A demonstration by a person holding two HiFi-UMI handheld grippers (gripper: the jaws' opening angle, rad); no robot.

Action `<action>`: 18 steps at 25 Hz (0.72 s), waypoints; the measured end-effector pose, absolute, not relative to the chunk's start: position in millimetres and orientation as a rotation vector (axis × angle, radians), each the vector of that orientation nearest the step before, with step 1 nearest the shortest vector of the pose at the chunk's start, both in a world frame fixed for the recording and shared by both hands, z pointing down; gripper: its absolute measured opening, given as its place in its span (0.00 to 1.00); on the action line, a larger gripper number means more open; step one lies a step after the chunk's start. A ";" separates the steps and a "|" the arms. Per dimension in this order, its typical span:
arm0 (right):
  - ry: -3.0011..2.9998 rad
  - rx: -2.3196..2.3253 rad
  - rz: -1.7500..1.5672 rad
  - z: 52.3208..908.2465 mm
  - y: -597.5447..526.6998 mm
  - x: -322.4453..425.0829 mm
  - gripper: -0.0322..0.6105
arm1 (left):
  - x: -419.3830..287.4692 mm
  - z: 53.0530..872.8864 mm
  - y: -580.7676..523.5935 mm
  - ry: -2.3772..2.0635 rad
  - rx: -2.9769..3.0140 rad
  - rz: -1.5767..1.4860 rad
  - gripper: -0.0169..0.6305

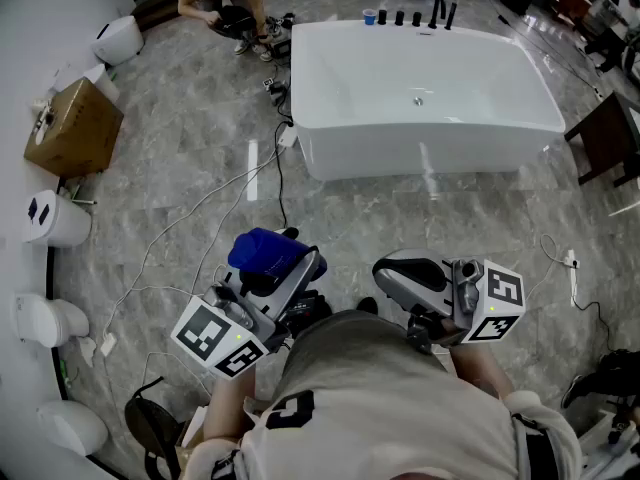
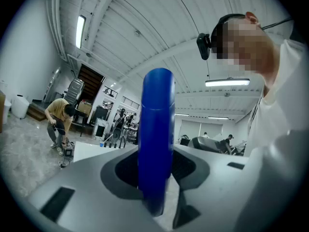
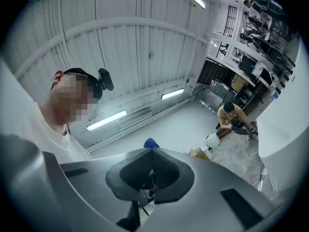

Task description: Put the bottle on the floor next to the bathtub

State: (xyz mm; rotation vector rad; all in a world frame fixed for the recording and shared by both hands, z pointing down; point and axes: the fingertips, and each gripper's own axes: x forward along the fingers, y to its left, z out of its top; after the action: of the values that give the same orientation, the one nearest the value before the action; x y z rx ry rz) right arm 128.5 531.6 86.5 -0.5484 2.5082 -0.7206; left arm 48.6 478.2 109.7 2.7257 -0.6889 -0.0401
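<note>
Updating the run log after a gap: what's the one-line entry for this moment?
left tool: shut on blue bottle | right tool: shut, empty | placement: not yet on floor | bathtub: ahead, apart

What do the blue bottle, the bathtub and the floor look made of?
Blue bottle: likely plastic, smooth, opaque, with a soft sheen. Bathtub: glossy white, acrylic or ceramic; lights reflect in it. Floor: polished grey veined stone or tile.

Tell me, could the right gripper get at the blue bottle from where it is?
Probably yes: the blue bottle, clamped in the left gripper, is close beside the right gripper with nothing between, though its shut jaws must open first.
</note>
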 end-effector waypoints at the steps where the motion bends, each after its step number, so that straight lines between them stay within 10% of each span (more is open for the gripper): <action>1: 2.508 -0.541 -0.717 86.7 532.3 132.4 0.09 | 48.4 108.4 476.8 -0.712 2.729 -0.045 0.33; 18: 2.612 -0.508 -0.728 108.5 534.7 148.4 0.09 | 45.8 115.6 464.9 -0.925 2.729 -0.021 0.33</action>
State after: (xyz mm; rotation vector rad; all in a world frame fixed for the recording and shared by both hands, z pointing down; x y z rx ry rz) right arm 148.4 534.7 108.5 -0.5085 2.6119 -0.7278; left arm 45.8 464.9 115.6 2.7289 -0.9248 -0.0206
